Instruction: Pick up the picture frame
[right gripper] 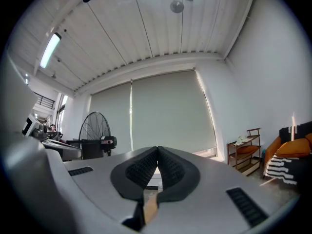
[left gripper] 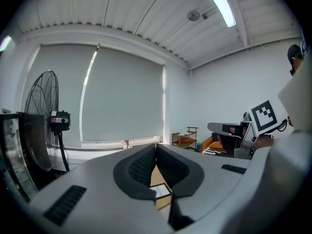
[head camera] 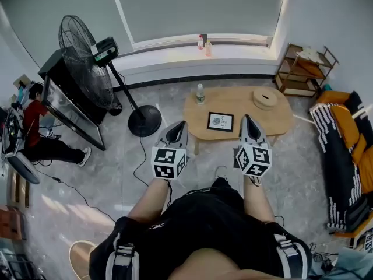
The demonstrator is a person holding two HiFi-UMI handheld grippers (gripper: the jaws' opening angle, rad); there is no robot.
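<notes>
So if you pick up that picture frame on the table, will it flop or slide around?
Probably stiff, not floppy: the picture frame has a straight dark border. It looks thin, so it is likely light. Lying flat on the smooth wooden table, it may slide when nudged rather than tip.

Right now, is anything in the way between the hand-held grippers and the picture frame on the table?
No, nothing visible is. The picture frame lies flat on the wooden table, in plain sight between the left hand-held gripper and the right hand-held gripper. The bottle and the round wooden disc sit farther back.
</notes>
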